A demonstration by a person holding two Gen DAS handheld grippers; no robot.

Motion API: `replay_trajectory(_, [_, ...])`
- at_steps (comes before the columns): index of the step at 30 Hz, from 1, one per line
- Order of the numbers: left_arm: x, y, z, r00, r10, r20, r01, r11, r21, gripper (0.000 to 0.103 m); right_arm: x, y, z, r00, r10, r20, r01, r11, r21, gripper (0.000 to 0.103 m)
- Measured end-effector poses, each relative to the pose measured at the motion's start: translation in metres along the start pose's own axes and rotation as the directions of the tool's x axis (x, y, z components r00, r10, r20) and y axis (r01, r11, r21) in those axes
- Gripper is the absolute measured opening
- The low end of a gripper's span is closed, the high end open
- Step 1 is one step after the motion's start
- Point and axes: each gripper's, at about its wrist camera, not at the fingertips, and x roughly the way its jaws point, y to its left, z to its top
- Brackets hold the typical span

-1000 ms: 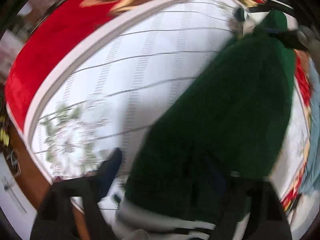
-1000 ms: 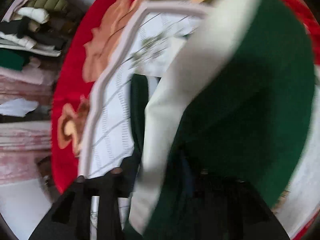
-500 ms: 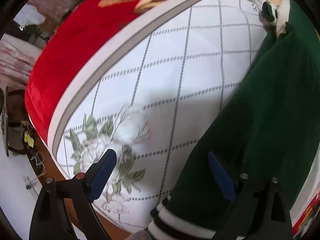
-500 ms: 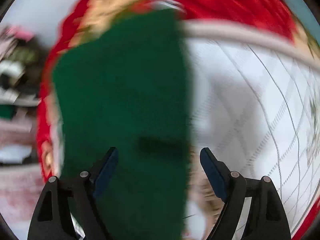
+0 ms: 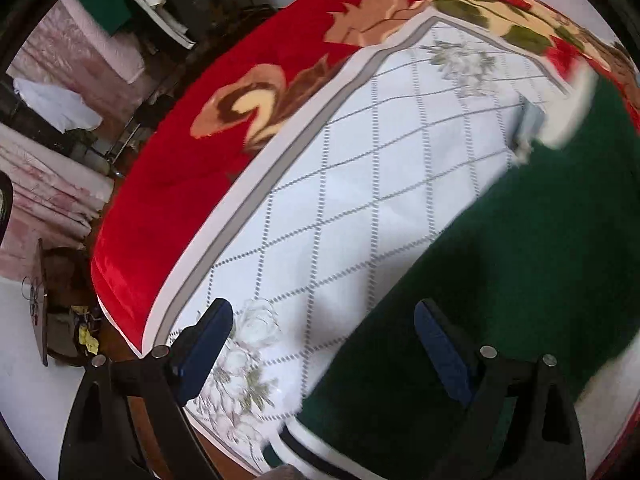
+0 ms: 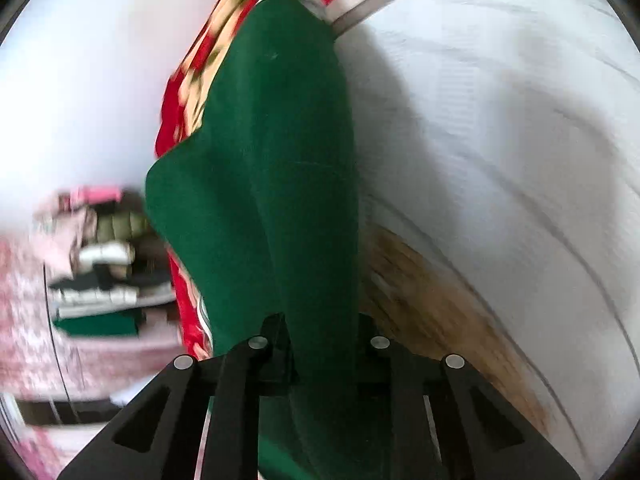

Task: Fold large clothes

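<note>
A white quilt (image 5: pixel 380 184) with a grey grid and flowers is lying over a red floral blanket (image 5: pixel 208 152). Stacked folded clothes (image 6: pixel 100 276) are sitting at the side, with pink bedding (image 5: pixel 60 184) piling beside the bed.

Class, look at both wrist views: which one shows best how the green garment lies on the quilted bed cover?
The left wrist view. There the green garment spreads flat across the white quilted cover, striped hem at the near edge. In the right wrist view it only hangs, blurred, pinched in the right gripper.
</note>
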Motion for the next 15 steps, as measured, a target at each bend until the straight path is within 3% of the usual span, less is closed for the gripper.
replay_trajectory(3, [-0.007, -0.013, -0.002, 1.000, -0.028, 0.003, 0.027, 0.999, 0.033, 0.093, -0.074, -0.058, -0.047, 0.991, -0.131, 0.017, 0.128, 0.985, 0.111, 0.017])
replay_trajectory(5, [-0.013, -0.027, -0.009, 0.999, -0.040, 0.010, 0.039, 0.997, 0.072, 0.093, -0.101, -0.091, -0.075, 0.976, -0.209, -0.059, 0.216, 0.964, 0.158, 0.023])
replay_trajectory(7, [-0.016, -0.043, -0.018, 0.999, -0.036, 0.022, 0.034, 0.993, 0.117, 0.093, -0.114, -0.115, -0.094, 0.936, -0.304, -0.179, 0.329, 0.934, 0.137, 0.035])
replay_trajectory(9, [-0.020, -0.061, -0.026, 0.999, -0.040, 0.017, 0.037, 0.986, 0.163, 0.093, -0.131, -0.131, -0.103, 0.893, -0.390, -0.226, 0.415, 0.907, 0.074, 0.035])
replay_trajectory(15, [-0.036, -0.130, -0.042, 0.982, -0.178, -0.061, 0.187, 0.956, 0.226, 0.095, -0.197, -0.124, -0.115, 0.862, -0.493, -0.120, 0.487, 0.870, -0.076, 0.036])
